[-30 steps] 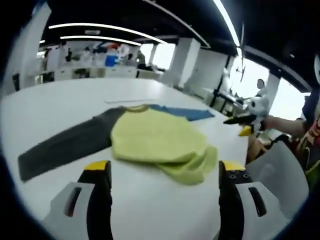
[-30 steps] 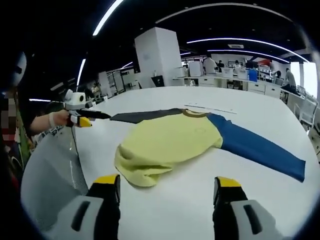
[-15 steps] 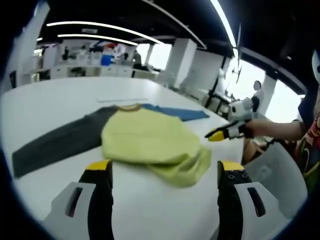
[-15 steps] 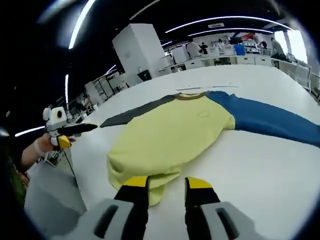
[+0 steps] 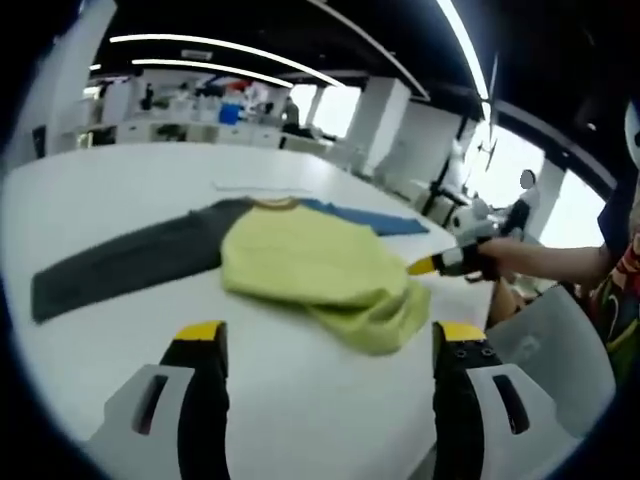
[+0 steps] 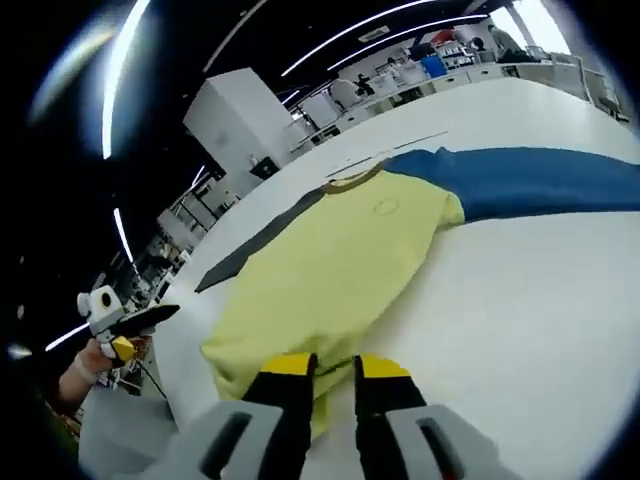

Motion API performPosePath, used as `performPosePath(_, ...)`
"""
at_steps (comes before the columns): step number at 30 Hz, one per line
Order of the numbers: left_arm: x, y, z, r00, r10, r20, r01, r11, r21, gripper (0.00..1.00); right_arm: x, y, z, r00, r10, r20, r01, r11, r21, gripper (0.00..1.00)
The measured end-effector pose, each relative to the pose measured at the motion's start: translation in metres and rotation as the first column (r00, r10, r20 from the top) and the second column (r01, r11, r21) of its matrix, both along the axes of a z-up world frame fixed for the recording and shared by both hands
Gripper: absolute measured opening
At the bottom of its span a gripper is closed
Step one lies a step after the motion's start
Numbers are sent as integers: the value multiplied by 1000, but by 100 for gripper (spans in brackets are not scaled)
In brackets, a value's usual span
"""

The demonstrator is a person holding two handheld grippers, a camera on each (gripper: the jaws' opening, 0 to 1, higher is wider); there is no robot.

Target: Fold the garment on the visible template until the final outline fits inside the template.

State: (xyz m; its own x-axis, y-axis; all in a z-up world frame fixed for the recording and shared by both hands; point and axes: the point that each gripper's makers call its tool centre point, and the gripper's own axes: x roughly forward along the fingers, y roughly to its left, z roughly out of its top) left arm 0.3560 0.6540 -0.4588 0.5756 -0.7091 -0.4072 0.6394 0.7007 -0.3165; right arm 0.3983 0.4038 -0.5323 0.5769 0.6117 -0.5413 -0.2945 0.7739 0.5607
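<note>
Garment (image 6: 340,265) lies on the white table (image 6: 520,320), its yellow body bunched and doubled over at the hem, the grey sleeve (image 5: 120,268) and the blue sleeve (image 6: 540,180) both stretched out flat to either side. Judged from this, folding is at an early stage: the hem is partly turned up but untidy, and both sleeves remain to be brought in. No template outline can be made out under the cloth in these views, so fit cannot be assessed. The right gripper (image 6: 330,365) is at the crumpled hem with its jaws nearly together; whether cloth is pinched between them cannot be told. The left gripper (image 5: 320,335) hovers short of the garment, jaws wide apart and holding nothing.
</note>
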Motion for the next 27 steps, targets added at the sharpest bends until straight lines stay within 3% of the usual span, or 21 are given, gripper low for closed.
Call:
performPosePath(2, -1, 2, 1, 1000, 6, 4, -6, 1000, 2, 80, 1, 0, 1, 1000, -15, 4, 15, 1000, 5, 0)
performPosePath(6, -2, 6, 3, 1000, 18, 7, -18, 1000, -1, 79, 5, 0, 18, 998, -65, -1, 65, 995, 73, 0)
performPosePath(13, -3, 5, 3, 1000, 20, 9, -20, 1000, 5, 78, 12, 15, 55, 998, -58, 28, 55, 993, 106, 0)
performPosePath(17, -4, 1, 1, 1000, 11, 4, -11, 1000, 7, 78, 25, 34, 73, 997, 4, 79, -7, 999, 46, 0)
performPosePath(21, -4, 1, 0, 1000, 8, 2, -8, 1000, 10, 78, 37, 57, 78, 990, 75, 117, -69, 996, -49, 0)
performPosePath(27, -3, 7, -3, 1000, 19, -1, -19, 1000, 11, 77, 52, 78, 61, 987, 114, 109, -103, 990, -95, 0)
